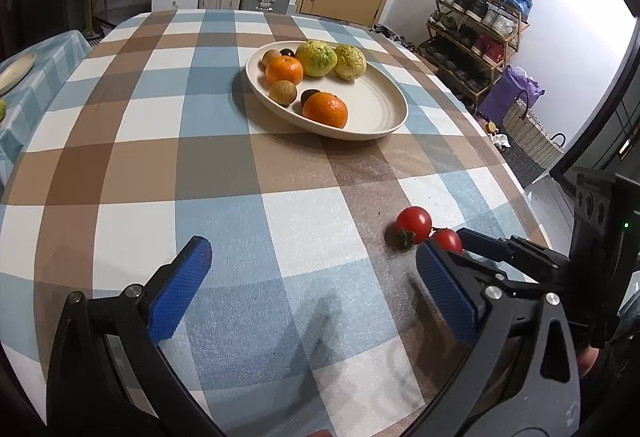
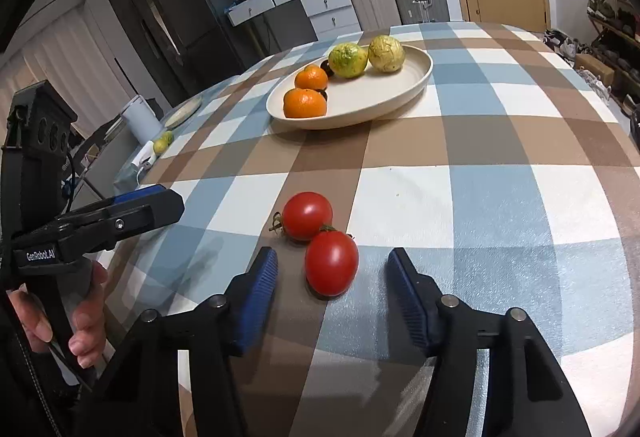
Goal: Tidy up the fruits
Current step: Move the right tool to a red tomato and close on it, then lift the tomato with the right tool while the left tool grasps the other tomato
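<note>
Straddling the nearer tomato (image 2: 331, 263), the right gripper (image 2: 332, 277) gapes, pads not touching; squeeze off-centre and it rolls into its neighbour (image 2: 307, 215) just ahead.

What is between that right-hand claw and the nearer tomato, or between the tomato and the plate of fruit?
Nothing visible. The right gripper is open, with the nearer tomato between its fingers, untouched. The second tomato sits just beyond, touching it, slightly left of the line to the plate. Otherwise only bare tablecloth lies between.
</note>
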`<move>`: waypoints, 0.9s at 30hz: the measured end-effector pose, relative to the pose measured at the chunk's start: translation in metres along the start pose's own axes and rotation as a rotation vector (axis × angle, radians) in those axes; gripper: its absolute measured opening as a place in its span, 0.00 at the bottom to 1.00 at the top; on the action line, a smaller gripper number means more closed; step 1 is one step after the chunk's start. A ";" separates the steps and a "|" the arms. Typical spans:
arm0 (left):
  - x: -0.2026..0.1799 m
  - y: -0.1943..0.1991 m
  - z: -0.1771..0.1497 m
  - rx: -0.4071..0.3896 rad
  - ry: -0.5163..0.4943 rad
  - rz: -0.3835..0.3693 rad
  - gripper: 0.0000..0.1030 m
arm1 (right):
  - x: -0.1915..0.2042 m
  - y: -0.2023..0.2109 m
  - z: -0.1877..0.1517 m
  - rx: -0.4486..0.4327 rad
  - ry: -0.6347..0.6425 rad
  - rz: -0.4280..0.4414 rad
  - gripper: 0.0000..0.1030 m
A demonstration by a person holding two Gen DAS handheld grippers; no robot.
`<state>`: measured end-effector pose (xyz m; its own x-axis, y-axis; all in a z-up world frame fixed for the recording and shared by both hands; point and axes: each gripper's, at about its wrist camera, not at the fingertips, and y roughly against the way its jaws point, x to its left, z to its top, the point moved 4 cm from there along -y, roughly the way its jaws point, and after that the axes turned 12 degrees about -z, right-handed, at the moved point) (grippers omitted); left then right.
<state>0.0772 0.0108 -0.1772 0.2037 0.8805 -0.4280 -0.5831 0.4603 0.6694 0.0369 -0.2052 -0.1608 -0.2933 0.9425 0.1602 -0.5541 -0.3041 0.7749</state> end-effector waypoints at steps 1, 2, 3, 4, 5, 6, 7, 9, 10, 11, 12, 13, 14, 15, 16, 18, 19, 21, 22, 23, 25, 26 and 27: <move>0.001 -0.001 0.000 0.002 0.001 -0.002 0.99 | 0.000 -0.001 0.000 0.002 -0.002 0.004 0.51; 0.001 -0.002 0.000 0.004 0.002 -0.004 0.99 | 0.000 -0.001 0.000 0.003 -0.002 0.003 0.46; 0.001 -0.003 0.000 0.006 0.001 -0.005 0.99 | 0.000 -0.001 0.000 0.004 0.001 0.001 0.39; 0.000 -0.004 0.001 0.008 -0.001 -0.007 0.99 | 0.001 -0.001 0.000 0.004 0.006 0.001 0.36; 0.000 -0.004 0.001 0.009 -0.002 -0.008 0.99 | 0.001 -0.001 -0.001 0.004 0.008 0.002 0.30; 0.000 -0.005 0.001 0.011 -0.004 -0.008 0.99 | 0.001 -0.001 -0.001 0.002 0.010 0.002 0.28; -0.001 -0.007 0.002 0.014 -0.006 -0.008 0.99 | 0.001 -0.001 -0.001 0.001 0.011 0.003 0.28; -0.002 -0.009 0.003 0.018 -0.008 -0.009 0.99 | 0.000 0.000 -0.001 -0.006 0.010 0.003 0.28; -0.002 -0.011 0.004 0.021 -0.007 -0.011 0.99 | 0.000 0.001 -0.001 -0.010 0.010 0.004 0.27; -0.004 -0.013 0.004 0.026 -0.008 -0.018 0.99 | -0.002 0.002 -0.001 -0.016 0.008 0.004 0.27; -0.006 -0.015 0.006 0.030 -0.011 -0.025 0.99 | -0.003 0.003 -0.001 -0.021 0.005 0.004 0.27; -0.008 -0.016 0.007 0.032 -0.016 -0.031 0.99 | -0.006 0.006 0.000 -0.031 -0.003 0.006 0.27; -0.012 -0.019 0.009 0.035 -0.026 -0.037 0.99 | -0.008 0.008 0.000 -0.037 -0.007 0.007 0.27; -0.016 -0.022 0.010 0.039 -0.036 -0.042 0.99 | -0.011 0.011 0.001 -0.049 -0.012 0.007 0.27; -0.019 -0.025 0.011 0.043 -0.044 -0.047 0.99 | -0.014 0.014 0.002 -0.060 -0.017 0.003 0.27; -0.027 -0.032 0.013 0.055 -0.062 -0.060 0.99 | -0.020 0.019 0.004 -0.078 -0.028 0.000 0.27; -0.031 -0.037 0.015 0.063 -0.074 -0.067 0.99 | -0.024 0.022 0.006 -0.088 -0.037 0.003 0.27; -0.040 -0.046 0.017 0.081 -0.097 -0.077 0.99 | -0.030 0.027 0.008 -0.109 -0.049 -0.001 0.27; -0.044 -0.051 0.017 0.091 -0.108 -0.082 0.99 | -0.033 0.029 0.009 -0.116 -0.053 -0.001 0.27; -0.047 -0.055 0.017 0.099 -0.116 -0.087 0.99 | -0.036 0.030 0.010 -0.124 -0.059 -0.004 0.27; -0.053 -0.064 0.016 0.119 -0.122 -0.110 0.99 | -0.042 0.032 0.012 -0.133 -0.069 -0.003 0.27; -0.055 -0.068 0.016 0.125 -0.123 -0.116 0.98 | -0.044 0.033 0.012 -0.136 -0.071 -0.006 0.27; -0.057 -0.072 0.017 0.134 -0.127 -0.115 0.95 | -0.047 0.033 0.013 -0.139 -0.073 -0.009 0.27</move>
<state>0.1211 -0.0710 -0.1909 0.3648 0.8247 -0.4321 -0.4424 0.5619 0.6990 0.0425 -0.2579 -0.1346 -0.2331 0.9512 0.2021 -0.6607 -0.3074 0.6848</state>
